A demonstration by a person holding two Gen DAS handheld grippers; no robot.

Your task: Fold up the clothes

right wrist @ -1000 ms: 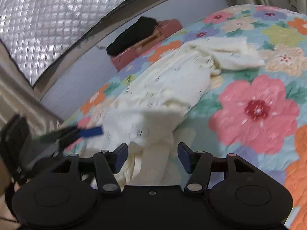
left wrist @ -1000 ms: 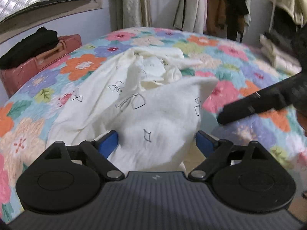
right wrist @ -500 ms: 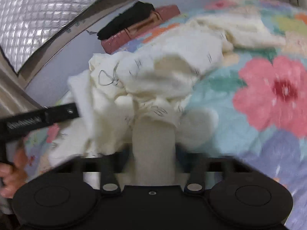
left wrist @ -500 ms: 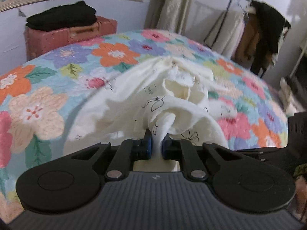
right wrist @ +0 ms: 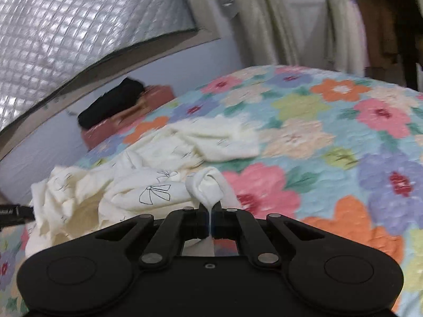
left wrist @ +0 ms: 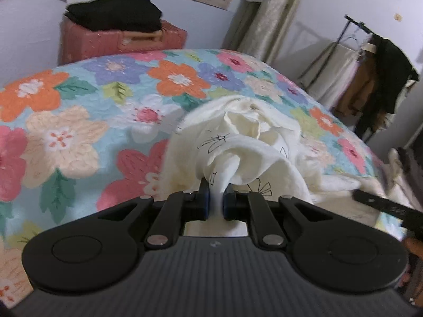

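Note:
A cream garment (left wrist: 253, 145) printed with black line-drawn bows lies bunched on a flowered bedspread (left wrist: 79, 121). My left gripper (left wrist: 216, 200) is shut on a twisted fold of it, the cloth bulging up just past the blue pads. In the right wrist view the same garment (right wrist: 148, 185) stretches from the lower left toward the bed's middle. My right gripper (right wrist: 210, 220) is shut on a thin edge of it, a rolled corner standing above the fingertips. The other gripper's black finger (left wrist: 386, 207) pokes in at the right edge of the left wrist view.
A red suitcase (left wrist: 121, 39) with folded black clothing (left wrist: 113, 13) on top stands beyond the bed's far side. A clothes rack with hanging coats (left wrist: 380, 79) stands at the back right. A quilted silver sheet (right wrist: 79, 21) covers the window. Flowered bedspread (right wrist: 343, 145) extends to the right.
Both grippers went from open around the garment to shut on it. They have since lifted and pulled the cloth, and the left one has rolled so the bed looks more level.

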